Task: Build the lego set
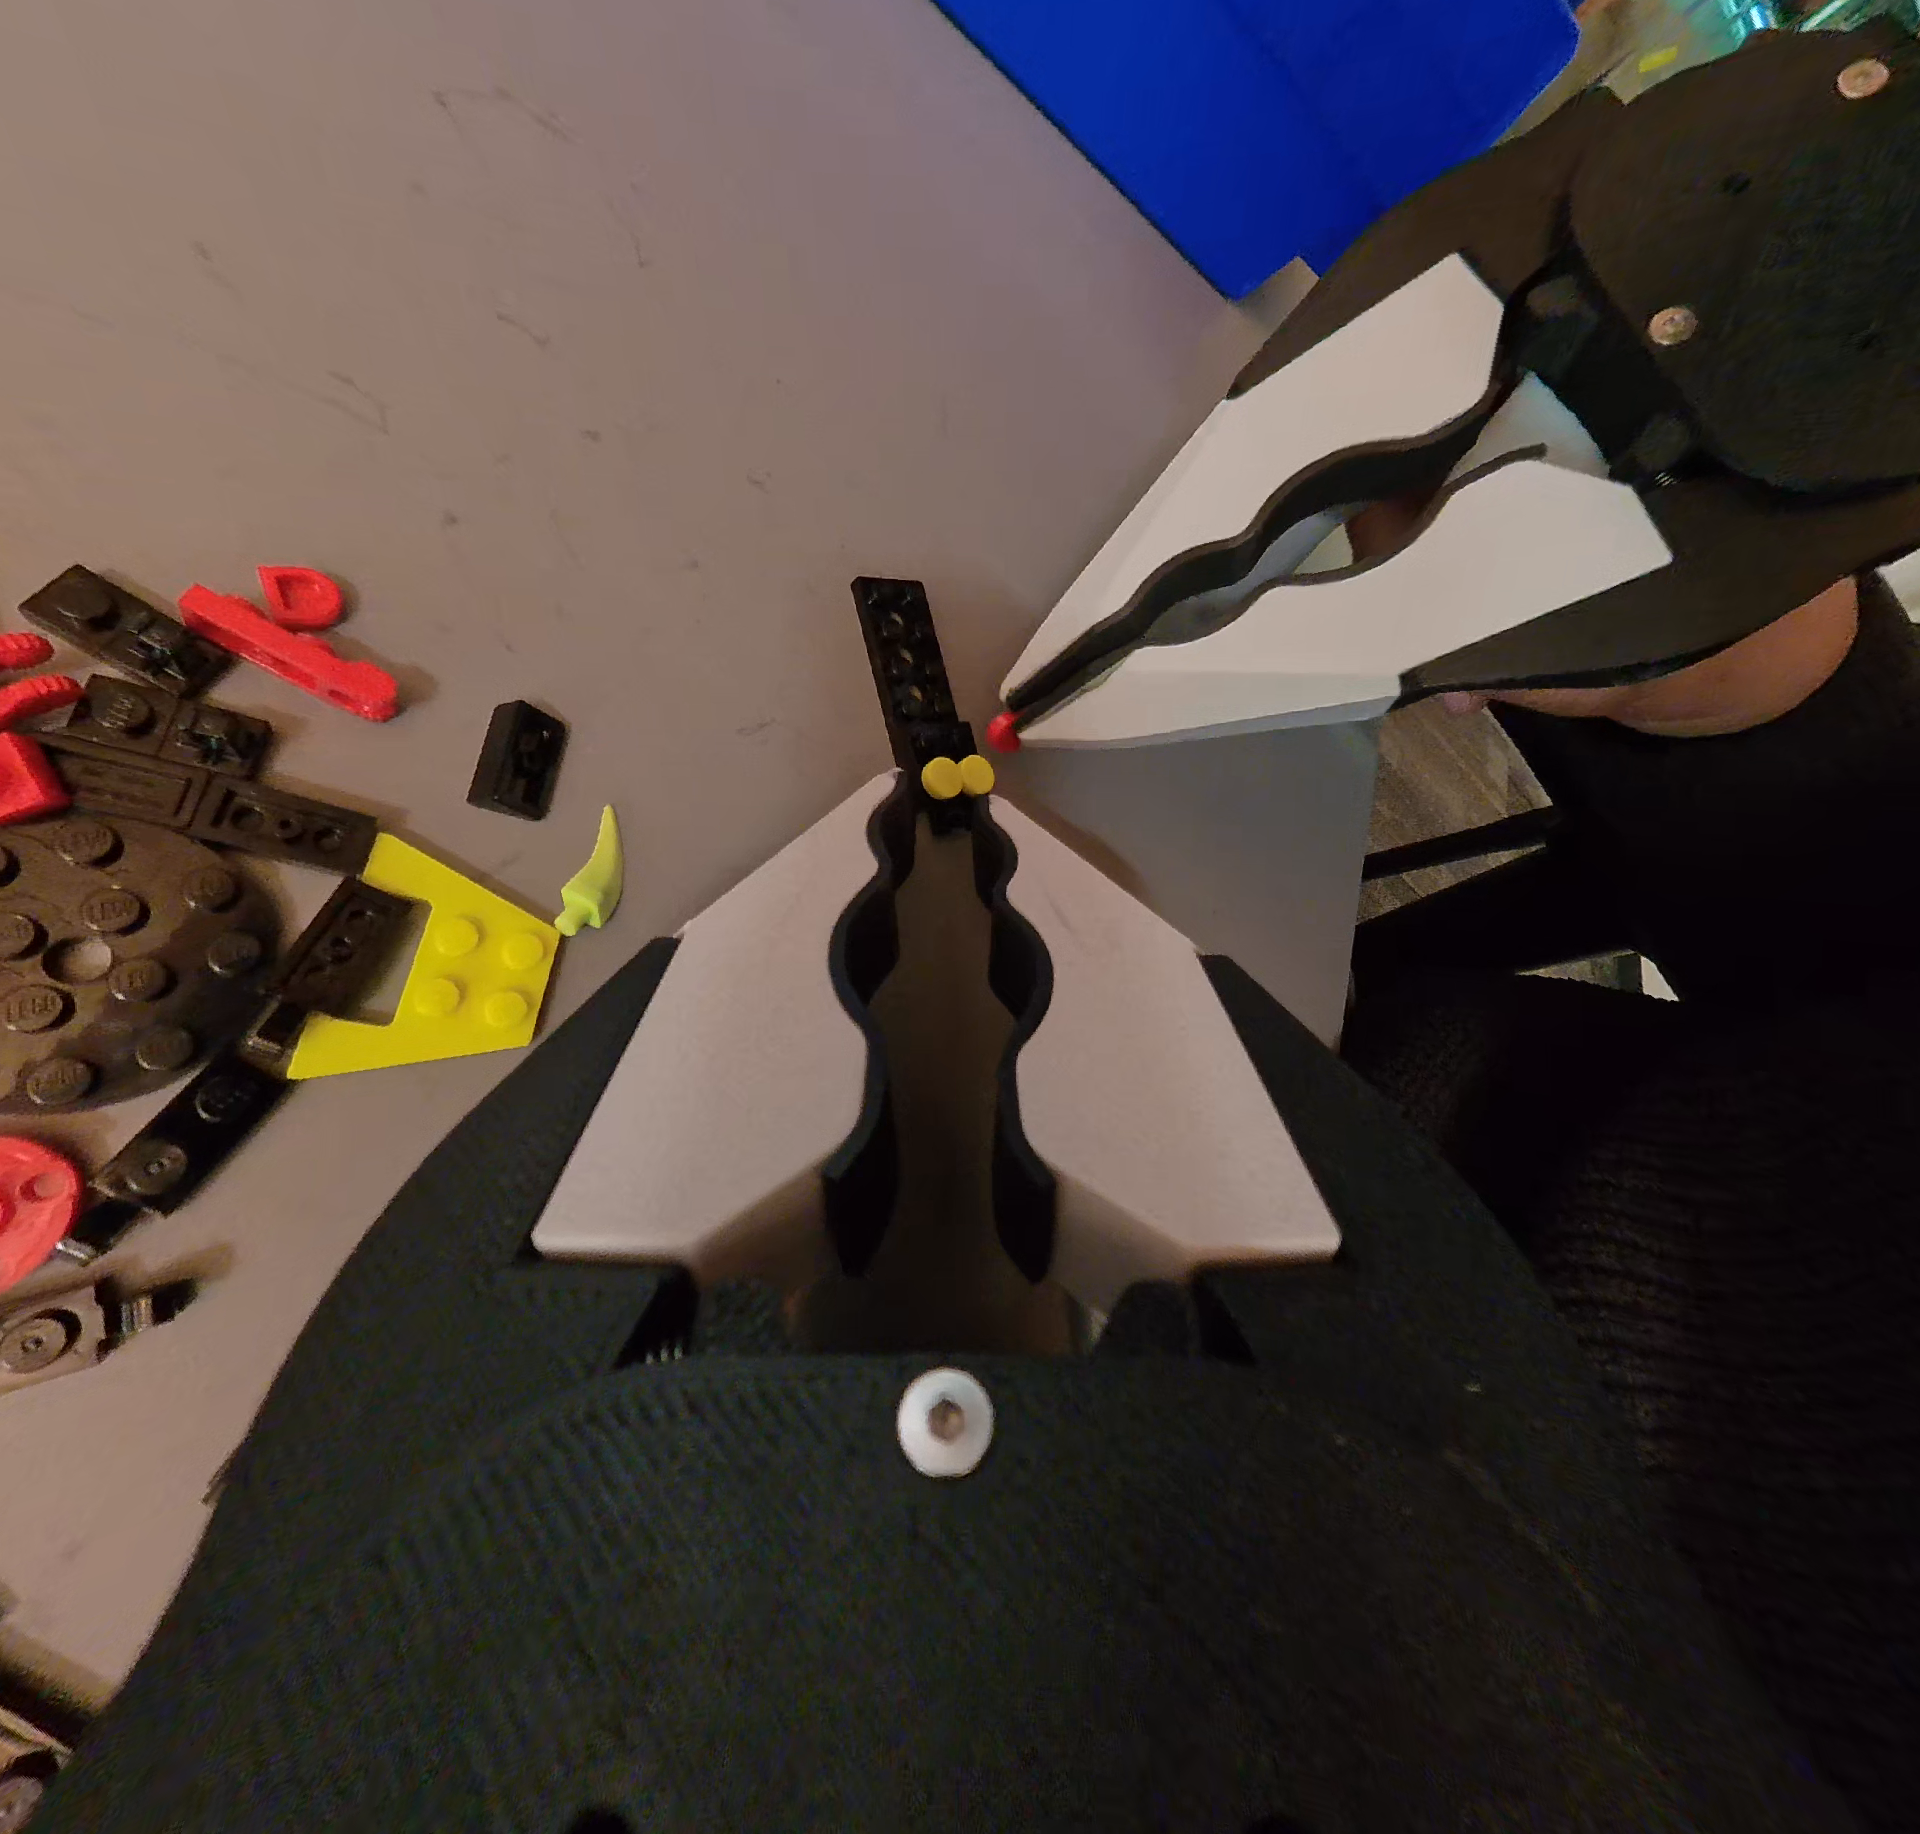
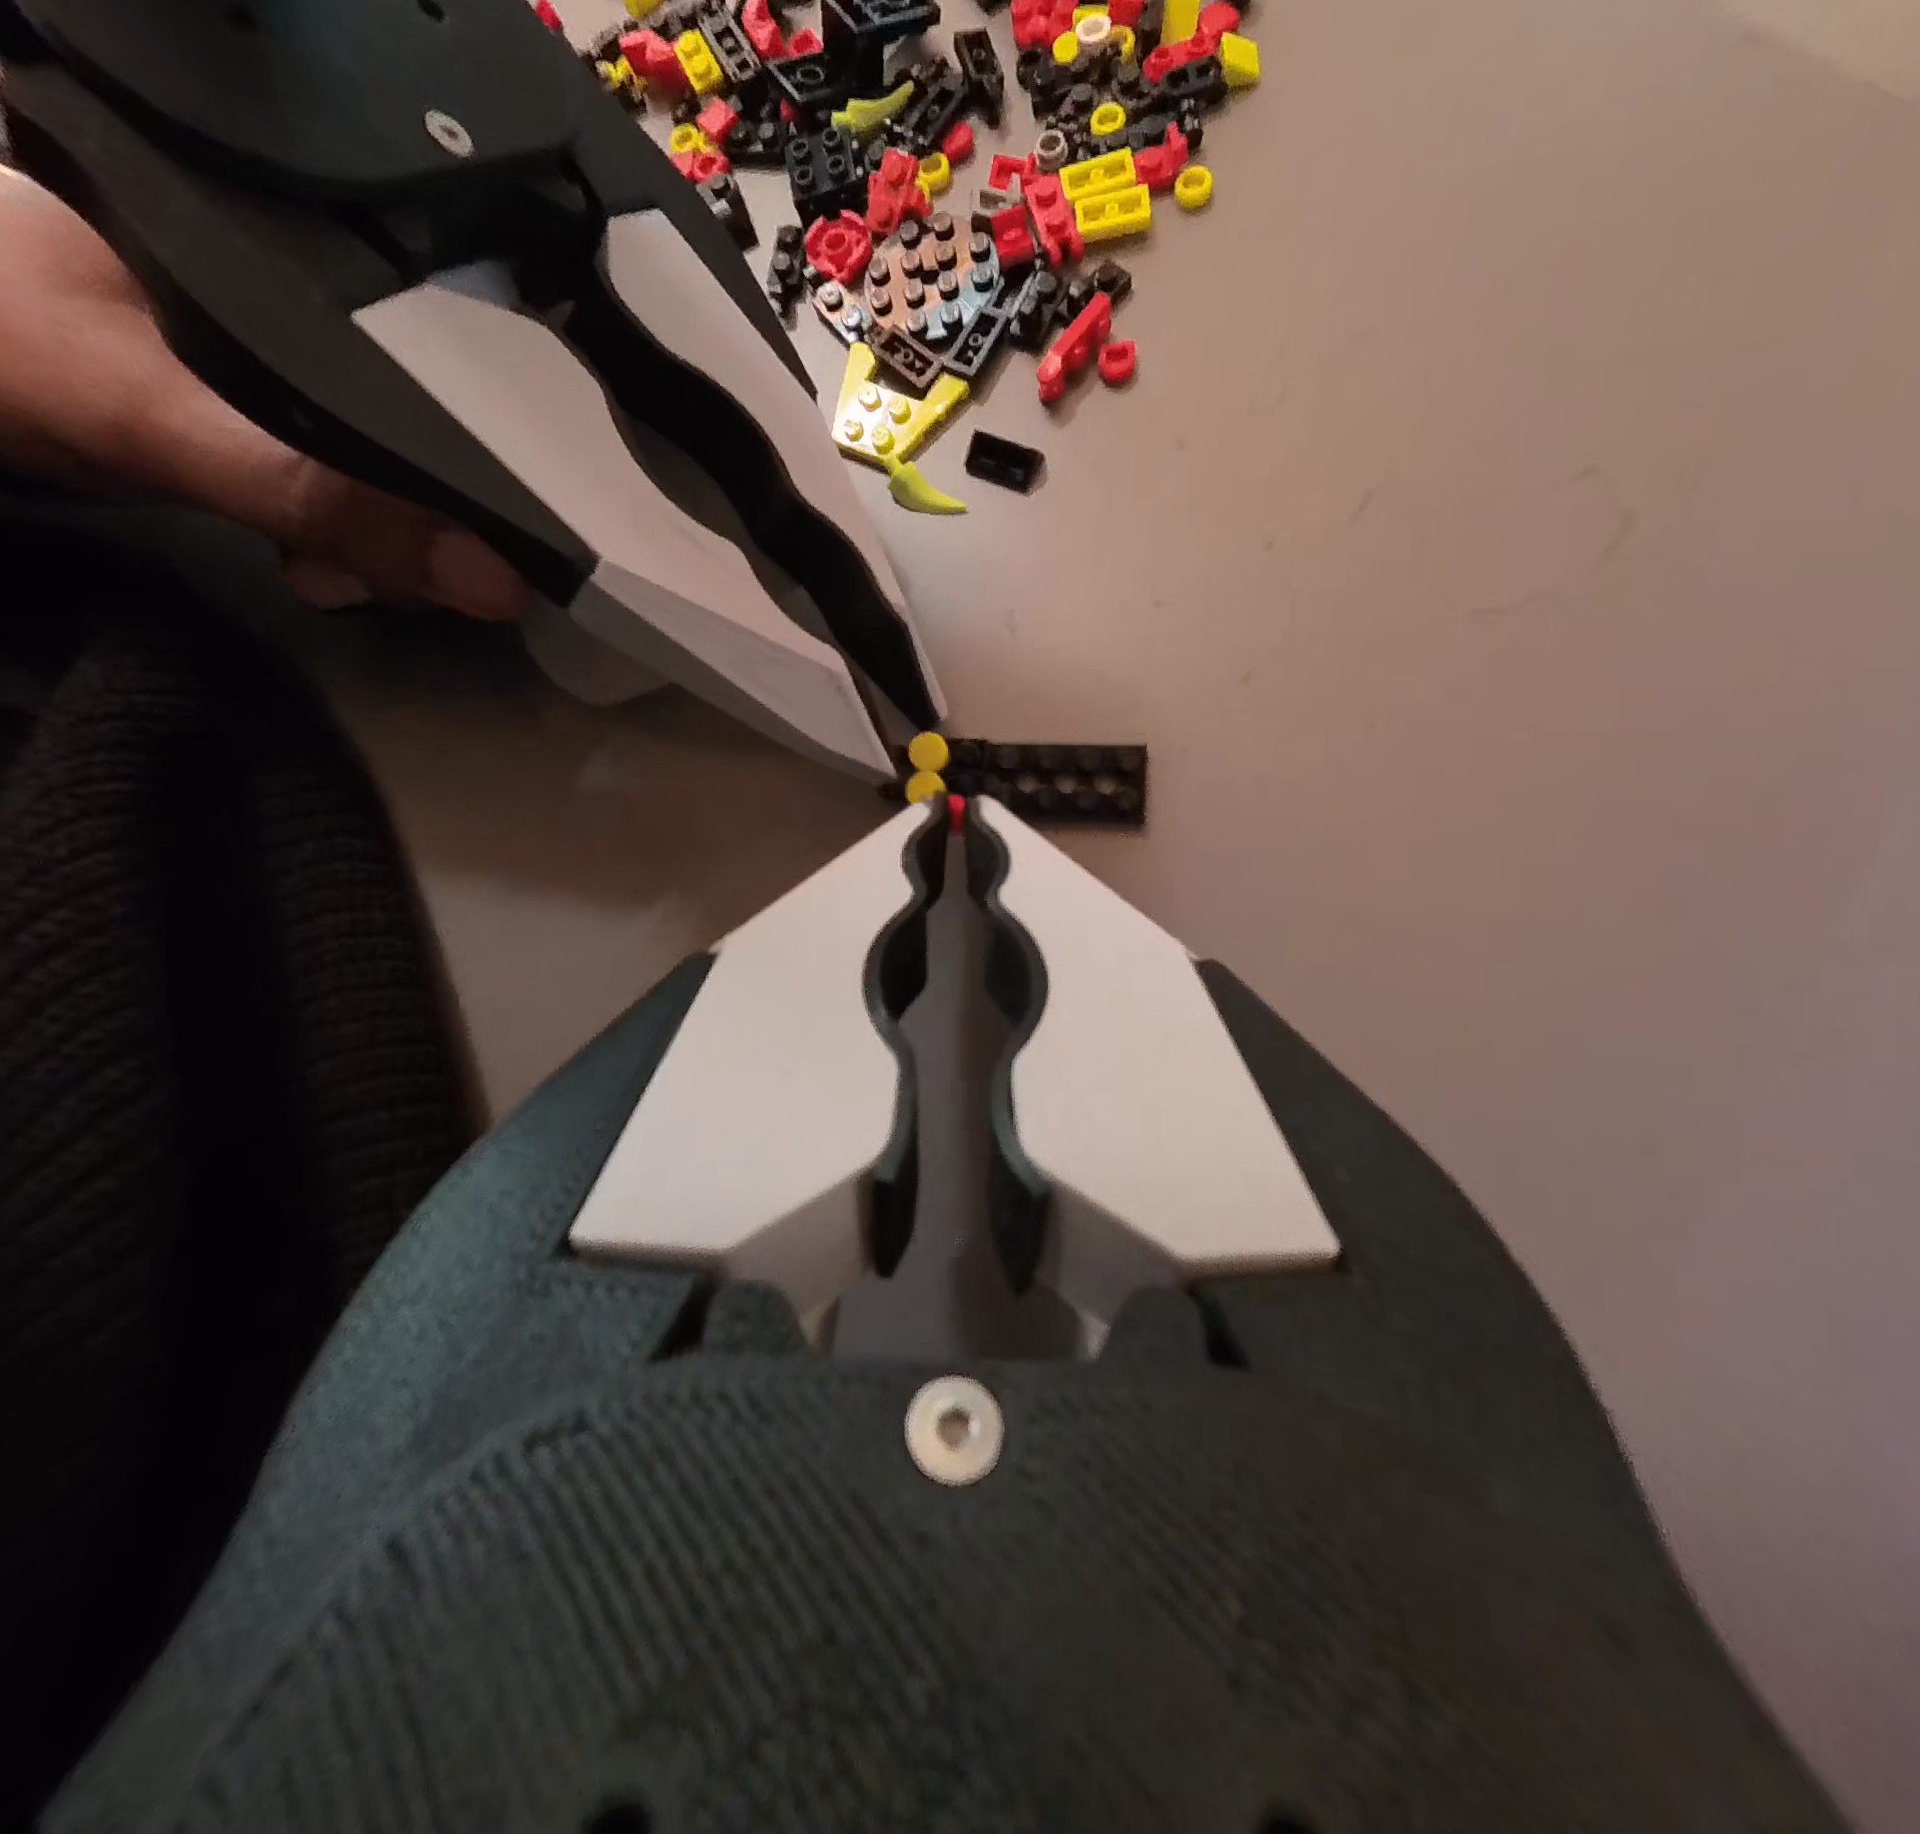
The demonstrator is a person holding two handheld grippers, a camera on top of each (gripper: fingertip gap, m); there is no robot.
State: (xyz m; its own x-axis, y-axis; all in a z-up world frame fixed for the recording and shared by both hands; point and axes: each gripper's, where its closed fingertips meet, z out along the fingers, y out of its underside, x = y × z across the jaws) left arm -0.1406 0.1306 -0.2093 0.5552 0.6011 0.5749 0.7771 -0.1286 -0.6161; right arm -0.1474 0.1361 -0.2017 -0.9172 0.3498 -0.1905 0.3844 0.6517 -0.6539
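Observation:
My left gripper (image 1: 940, 805) is shut on the near end of a long black studded plate (image 1: 902, 654), which carries two small yellow round studs (image 1: 958, 775) by my fingertips. The plate points away over the grey table. My right gripper (image 2: 956, 816) is shut on a tiny red piece (image 2: 956, 810) and holds it right beside the yellow studs (image 2: 925, 766) on the plate (image 2: 1060, 785). In the left wrist view the right gripper (image 1: 1006, 726) comes in from the right with the red piece (image 1: 1001, 733) at its tip, almost touching the plate.
A pile of loose black, red and yellow pieces (image 2: 935, 122) lies on the table, with a yellow wedge plate (image 1: 457, 963), a lime claw (image 1: 594, 875) and a small black plate (image 1: 517, 758) nearest. A blue bin (image 1: 1226, 70) stands behind. The table edge (image 1: 1351, 901) is close on the right. The grippers are tip to tip, or close to it.

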